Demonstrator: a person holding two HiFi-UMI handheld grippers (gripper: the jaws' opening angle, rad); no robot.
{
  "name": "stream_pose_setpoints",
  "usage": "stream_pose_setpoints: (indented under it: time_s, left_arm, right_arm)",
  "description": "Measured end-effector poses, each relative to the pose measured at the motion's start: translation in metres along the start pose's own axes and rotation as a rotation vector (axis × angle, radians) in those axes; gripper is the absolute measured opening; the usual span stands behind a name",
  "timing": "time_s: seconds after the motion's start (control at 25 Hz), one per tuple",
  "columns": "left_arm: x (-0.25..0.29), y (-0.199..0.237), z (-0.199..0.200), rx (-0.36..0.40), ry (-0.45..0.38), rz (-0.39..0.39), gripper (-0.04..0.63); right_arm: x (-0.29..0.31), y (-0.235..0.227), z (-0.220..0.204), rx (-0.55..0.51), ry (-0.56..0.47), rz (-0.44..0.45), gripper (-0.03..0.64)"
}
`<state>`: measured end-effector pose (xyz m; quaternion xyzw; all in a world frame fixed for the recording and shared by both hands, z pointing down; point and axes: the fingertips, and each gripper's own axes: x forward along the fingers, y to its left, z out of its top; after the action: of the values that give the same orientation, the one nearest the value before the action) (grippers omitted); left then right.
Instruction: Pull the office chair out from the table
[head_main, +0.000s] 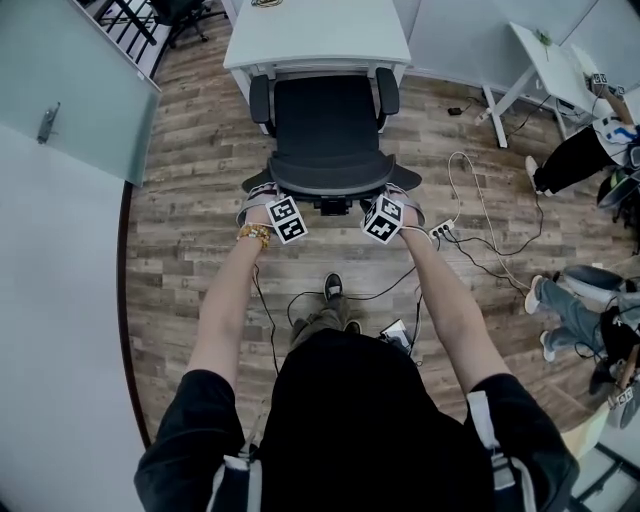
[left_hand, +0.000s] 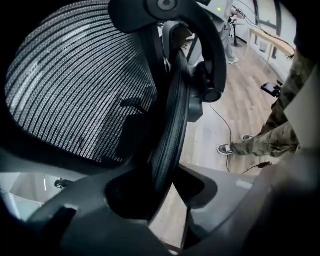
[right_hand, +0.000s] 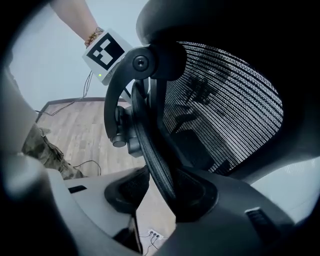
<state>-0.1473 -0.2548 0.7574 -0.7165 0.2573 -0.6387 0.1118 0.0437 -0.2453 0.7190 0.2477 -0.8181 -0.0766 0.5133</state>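
A black office chair (head_main: 330, 125) stands in the head view with its seat front under the white table (head_main: 318, 40) and its mesh backrest toward me. My left gripper (head_main: 264, 203) is at the backrest's left end and my right gripper (head_main: 398, 203) at its right end. In the left gripper view the ribbed backrest rim (left_hand: 172, 125) runs down between the jaws, and my left gripper (left_hand: 170, 185) is shut on it. The right gripper view shows the same rim (right_hand: 150, 145) seated between the pads of my right gripper (right_hand: 160, 192), shut on it.
A power strip (head_main: 443, 230) and loose cables lie on the wood floor to the right of the chair. My own shoe (head_main: 333, 288) is behind the chair. People (head_main: 585, 150) stand and sit at the right by another white desk (head_main: 545, 60). A glass panel (head_main: 70, 90) bounds the left.
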Motion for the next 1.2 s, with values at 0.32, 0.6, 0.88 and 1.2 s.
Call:
stream_pose_setpoints:
  time_s: [0.32,0.6,0.88,1.2]
  left_arm:
    - [-0.006,-0.012,-0.007,0.0,0.014,0.006,0.164]
    - [-0.012,-0.022,-0.006,0.005,0.014,0.016,0.164]
    - [-0.019,-0.032,-0.007,0.006,0.018,0.009,0.164]
    - [-0.024,-0.043,-0.006,0.009,0.026,0.013,0.164]
  right_arm:
    - [-0.006,0.015,0.001,-0.001,-0.008,-0.016,0.137]
    - [-0.012,0.024,-0.003,-0.004,-0.015,-0.019,0.137]
    - [-0.019,0.032,-0.005,-0.007,-0.019,-0.02,0.137]
    - [-0.025,0.042,-0.01,-0.01,-0.027,-0.03,0.137]
